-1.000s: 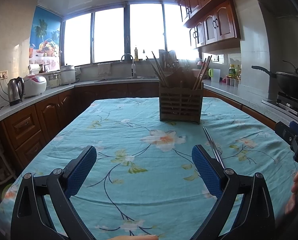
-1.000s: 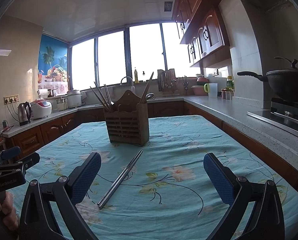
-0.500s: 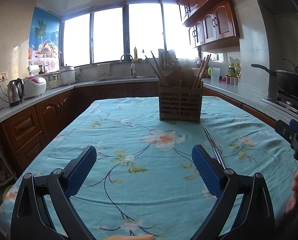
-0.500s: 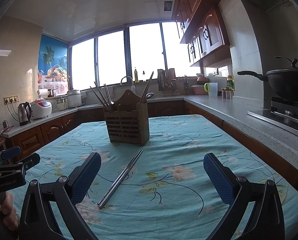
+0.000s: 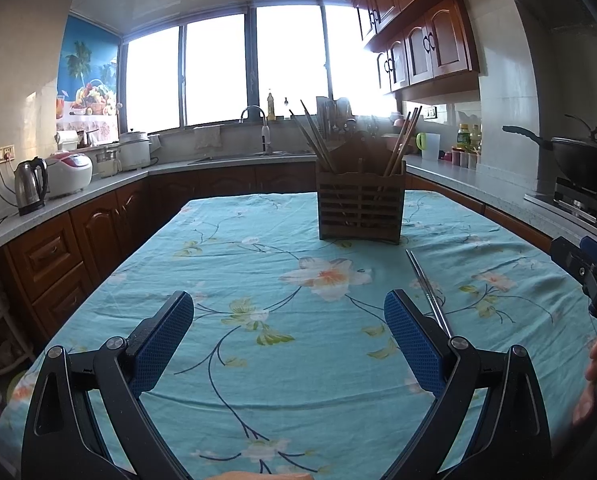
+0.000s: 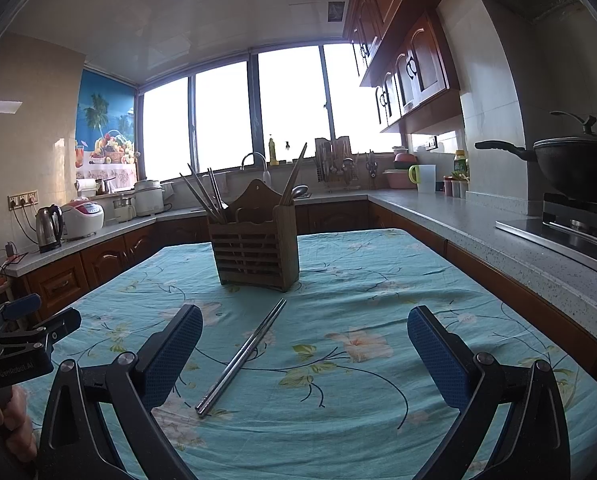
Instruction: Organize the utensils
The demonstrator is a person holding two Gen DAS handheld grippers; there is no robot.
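A pair of metal chopsticks [image 6: 244,354] lies flat on the floral teal tablecloth [image 6: 358,280], pointing toward a slatted wooden utensil holder [image 6: 256,254] that stands upright with several chopsticks and a spoon in it. My right gripper [image 6: 304,328] is open, and the chopsticks' near end lies just right of its left finger. In the left wrist view the same chopsticks [image 5: 428,288] run past the right finger of my open left gripper [image 5: 288,316], and the holder [image 5: 360,210] stands farther back. Both grippers are empty.
Counters wrap around the table: a kettle [image 5: 30,186] and rice cooker [image 5: 70,172] on the left, a sink tap [image 5: 254,114] at the back, a black wok [image 6: 578,160] on the stove at right. A hand [image 5: 596,384] holds the other gripper at the right edge.
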